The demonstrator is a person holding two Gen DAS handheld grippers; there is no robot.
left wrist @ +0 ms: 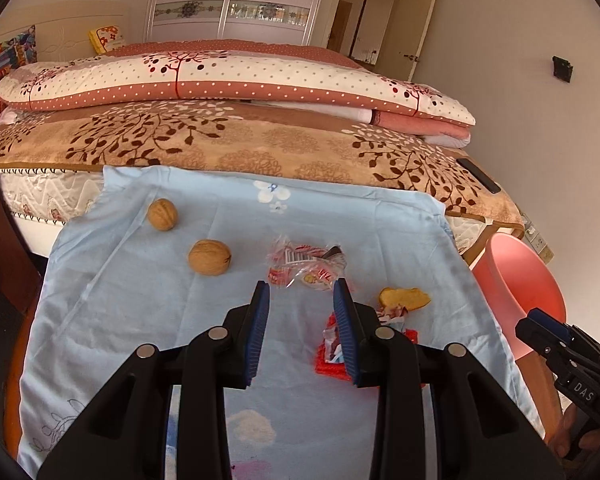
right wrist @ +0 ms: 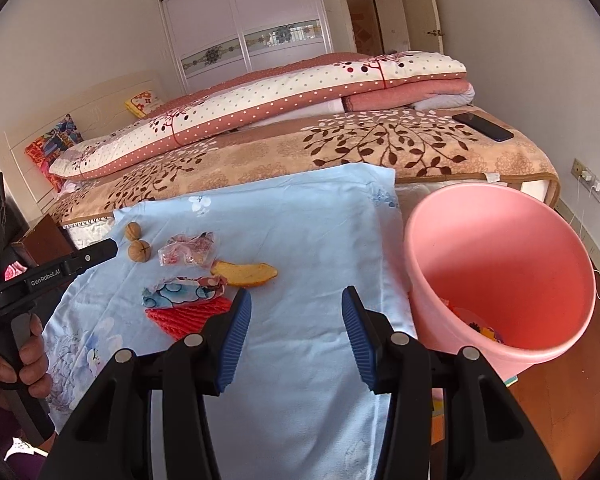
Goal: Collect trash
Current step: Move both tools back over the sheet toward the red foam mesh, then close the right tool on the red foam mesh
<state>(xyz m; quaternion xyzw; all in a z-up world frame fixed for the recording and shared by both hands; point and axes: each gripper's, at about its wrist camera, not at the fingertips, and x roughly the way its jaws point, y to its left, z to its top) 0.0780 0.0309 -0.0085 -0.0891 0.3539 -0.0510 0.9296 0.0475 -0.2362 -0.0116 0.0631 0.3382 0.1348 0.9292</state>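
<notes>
Both tools stand with jaws apart and nothing between the pads. The left tool (left wrist: pixel 302 292) hangs over the light blue cloth (left wrist: pixel 140 304) on the surface, just short of the clear crumpled wrapper (left wrist: pixel 304 262). The right tool (right wrist: pixel 296 304) hangs over a bare stretch of the same cloth, beside the pink bucket (right wrist: pixel 480 240).

Trash on the cloth: the clear wrapper, a yellow peel piece (right wrist: pixel 246 273), a blue-patterned wrapper (right wrist: pixel 184 293) and red crinkled packaging (right wrist: pixel 188 316) — the last two overlap, the patterned one on top. In the left wrist view the tool's right finger (left wrist: pixel 346 328) covers most of this pair. Two walnuts (left wrist: pixel 209 257) lie apart to the left of the wrapper.

Bucket: only part of its bottom shows; some coloured scraps lie there, too small to identify. Its rim stands against the right edge of the cloth. In the left wrist view it is cut off behind the cloth edge and the right tool's body.

The cloth's far edge laps up against the bed (right wrist: pixel 340 152); a dark phone (right wrist: pixel 483 127) lies on the blanket. A hand (right wrist: pixel 8 356) grips the left tool's handle at the frame's left edge. Open cloth lies in front of both tools.
</notes>
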